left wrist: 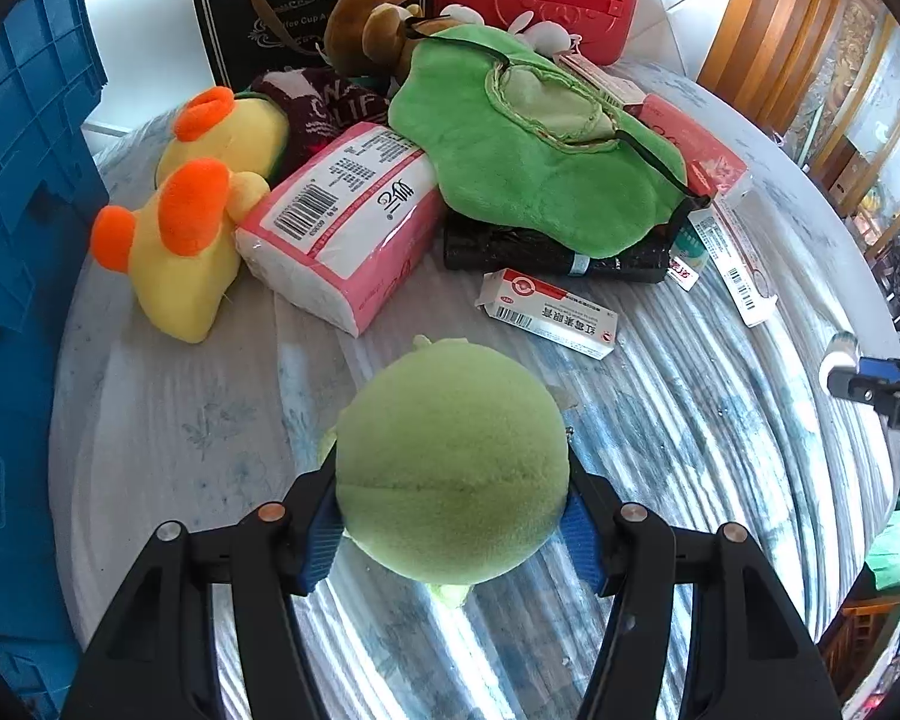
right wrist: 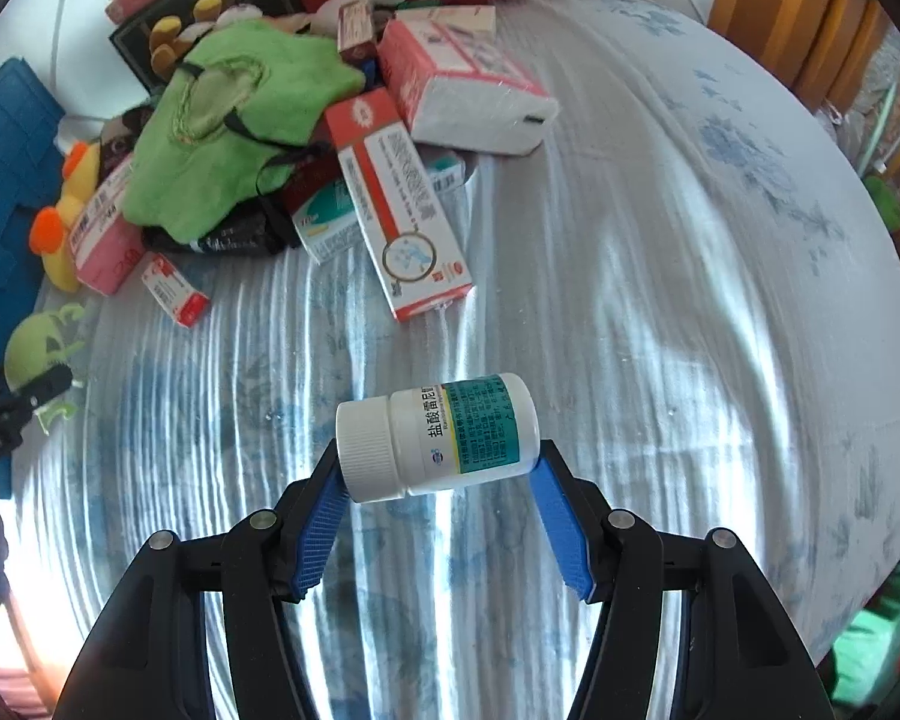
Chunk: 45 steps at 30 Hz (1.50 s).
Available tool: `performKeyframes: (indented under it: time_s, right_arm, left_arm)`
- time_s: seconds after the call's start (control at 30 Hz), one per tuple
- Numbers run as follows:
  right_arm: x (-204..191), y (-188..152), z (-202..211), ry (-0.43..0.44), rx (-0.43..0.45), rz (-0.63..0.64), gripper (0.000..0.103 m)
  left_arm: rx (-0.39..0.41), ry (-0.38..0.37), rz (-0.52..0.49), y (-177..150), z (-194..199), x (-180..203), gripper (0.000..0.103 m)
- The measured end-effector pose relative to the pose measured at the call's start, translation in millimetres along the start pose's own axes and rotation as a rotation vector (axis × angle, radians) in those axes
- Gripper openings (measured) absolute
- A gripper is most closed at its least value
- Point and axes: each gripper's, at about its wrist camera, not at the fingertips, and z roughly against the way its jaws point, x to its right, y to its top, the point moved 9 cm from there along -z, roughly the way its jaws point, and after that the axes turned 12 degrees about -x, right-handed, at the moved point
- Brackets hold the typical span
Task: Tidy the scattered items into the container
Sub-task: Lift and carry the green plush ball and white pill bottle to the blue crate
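Items: one green plush ball (left wrist: 450, 468), one pill bottle (right wrist: 438, 435), jaws gripping each.

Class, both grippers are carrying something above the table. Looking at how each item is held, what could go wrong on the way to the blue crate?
1. The white pill bottle lies sideways, pinched end to end at the tips of the right gripper; it may pivot or slip out.
2. The round green plush bulges past the left gripper pads, so soft fabric may squeeze free.
3. The blue crate is on the left; both hands heading there may collide.
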Motion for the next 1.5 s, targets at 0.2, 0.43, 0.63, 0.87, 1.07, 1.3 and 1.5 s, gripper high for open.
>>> performKeyframes:
  time_s: [0.2, 0.43, 0.63, 0.87, 1.07, 1.3, 1.5]
  right_arm:
    - [-8.1, 10.9, 17.4, 0.011, 0.048, 0.005, 0.06]
    - [-26.2, 16.8, 47.9, 0.033, 0.095, 0.018, 0.06]
    - [-41.7, 18.8, 74.8, 0.05, 0.137, 0.053, 0.06]
    - [-55.7, 21.7, 110.7, 0.071, 0.191, 0.074, 0.06]
    - [-67.5, 23.3, 142.1, 0.092, 0.235, 0.089, 0.06]
    - [-85.5, 24.1, 180.8, 0.116, 0.295, 0.113, 0.06]
    - [-106.8, 21.0, 210.6, 0.142, 0.346, 0.158, 0.06]
  left_arm:
    - [0.014, 0.014, 0.016, -2.2, 14.7, -3.0, 0.061]
    - [0.041, 0.027, 0.009, -0.5, 38.8, -4.7, 0.061]
    - [0.065, 0.035, -0.005, 0.5, 65.3, -5.6, 0.061]
    - [0.116, 0.03, -0.021, 6.8, 100.7, -3.2, 0.061]
    - [0.166, 0.025, -0.023, 16.5, 135.0, -2.6, 0.061]
    - [0.23, 0.018, -0.021, 26.8, 178.3, -9.0, 0.061]
    - [0.287, 0.014, -0.016, 28.1, 214.3, -16.5, 0.061]
